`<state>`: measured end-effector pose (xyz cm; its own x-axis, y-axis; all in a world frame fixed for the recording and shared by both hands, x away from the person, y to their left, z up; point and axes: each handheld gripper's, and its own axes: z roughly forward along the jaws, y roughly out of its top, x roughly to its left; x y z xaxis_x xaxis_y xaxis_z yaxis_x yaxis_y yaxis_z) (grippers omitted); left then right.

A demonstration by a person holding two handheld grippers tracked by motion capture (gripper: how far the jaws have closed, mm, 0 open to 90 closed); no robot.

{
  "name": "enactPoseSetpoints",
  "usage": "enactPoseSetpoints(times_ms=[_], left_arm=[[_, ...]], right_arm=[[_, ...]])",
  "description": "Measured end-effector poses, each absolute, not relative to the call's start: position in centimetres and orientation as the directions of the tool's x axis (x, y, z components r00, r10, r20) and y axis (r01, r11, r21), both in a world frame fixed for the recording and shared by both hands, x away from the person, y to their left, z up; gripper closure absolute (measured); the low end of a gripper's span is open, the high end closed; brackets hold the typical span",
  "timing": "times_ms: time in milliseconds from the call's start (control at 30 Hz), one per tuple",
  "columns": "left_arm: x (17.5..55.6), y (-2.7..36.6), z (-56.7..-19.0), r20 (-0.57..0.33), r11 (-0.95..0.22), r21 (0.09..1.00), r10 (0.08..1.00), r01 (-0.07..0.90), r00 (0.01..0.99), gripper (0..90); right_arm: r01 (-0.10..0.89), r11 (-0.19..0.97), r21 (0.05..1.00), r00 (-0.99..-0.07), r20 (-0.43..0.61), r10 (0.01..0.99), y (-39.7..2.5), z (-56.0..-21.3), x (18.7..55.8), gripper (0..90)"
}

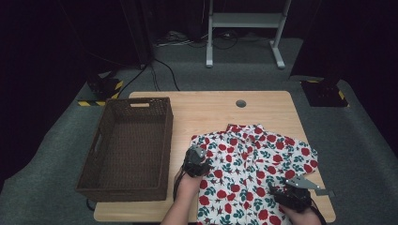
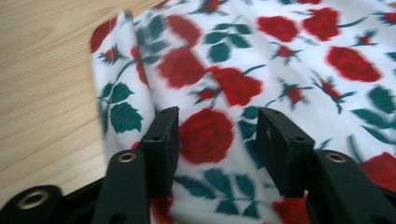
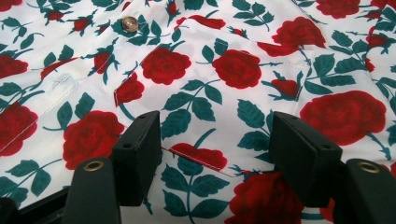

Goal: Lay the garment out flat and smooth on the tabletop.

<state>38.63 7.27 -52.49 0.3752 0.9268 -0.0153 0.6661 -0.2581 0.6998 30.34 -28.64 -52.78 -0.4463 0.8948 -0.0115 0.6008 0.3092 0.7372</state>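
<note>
A white shirt point(image 1: 256, 164) printed with red roses and green leaves lies flat on the wooden table point(image 1: 206, 110), collar toward the far side. My left gripper point(image 1: 196, 161) sits over the shirt's left sleeve edge; in its own view the left gripper point(image 2: 217, 135) is open with the cloth point(image 2: 243, 70) lying under both jaws. My right gripper point(image 1: 290, 193) is low over the shirt's right front near the table's near edge. In its own view the right gripper point(image 3: 215, 149) is open above the chest pocket point(image 3: 224, 107), with a button point(image 3: 130, 23) farther off.
A dark brown wicker basket point(image 1: 162, 140), empty, stands on the table's left part, close to my left gripper. Bare wood lies beyond the collar, with a round cable hole point(image 1: 241, 103). A white desk frame point(image 1: 244, 21) stands on the grey floor behind.
</note>
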Motion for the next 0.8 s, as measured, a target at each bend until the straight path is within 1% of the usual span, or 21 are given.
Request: enactPoseSetpoints(times_ms=[33,167,333,467,533,667,800], left_arm=[[38.5,7.7,-52.5,-0.031,-0.24,0.702,0.93,0.671,0.365,46.1],[37.8,8.1,-52.1,-0.029,-0.227,0.718,0.935,0.658,0.355,43.2],[36.9,7.3,-51.6,-0.043,-0.244,0.741,0.912,0.625,0.408,38.9],[35.7,6.4,-52.1,-0.061,-0.274,0.741,0.882,0.614,0.467,37.2],[35.1,6.1,-52.4,-0.057,-0.29,0.742,0.871,0.604,0.489,36.6],[34.7,5.9,-52.9,-0.045,-0.307,0.74,0.865,0.599,0.5,36.3],[34.7,6.0,-53.2,-0.054,-0.302,0.739,0.864,0.602,0.5,35.3]], right_arm=[[0.601,0.31,0.737,-0.447,-0.012,0.895,-28.6,-52.8,30.3,34.5],[0.601,0.31,0.737,-0.447,-0.012,0.895,-28.6,-52.8,30.3,34.5],[0.601,0.31,0.737,-0.447,-0.012,0.894,-28.6,-52.8,30.3,34.5],[0.601,0.309,0.737,-0.447,-0.01,0.894,-28.7,-52.8,30.3,34.7],[0.598,0.305,0.741,-0.453,-0.002,0.892,-28.7,-52.7,30.3,36.6],[0.575,0.302,0.76,-0.458,-0.007,0.889,-28.8,-52.2,30.3,37.4],[0.559,0.288,0.778,-0.421,-0.032,0.906,-29.6,-51.4,31.3,35.8]])
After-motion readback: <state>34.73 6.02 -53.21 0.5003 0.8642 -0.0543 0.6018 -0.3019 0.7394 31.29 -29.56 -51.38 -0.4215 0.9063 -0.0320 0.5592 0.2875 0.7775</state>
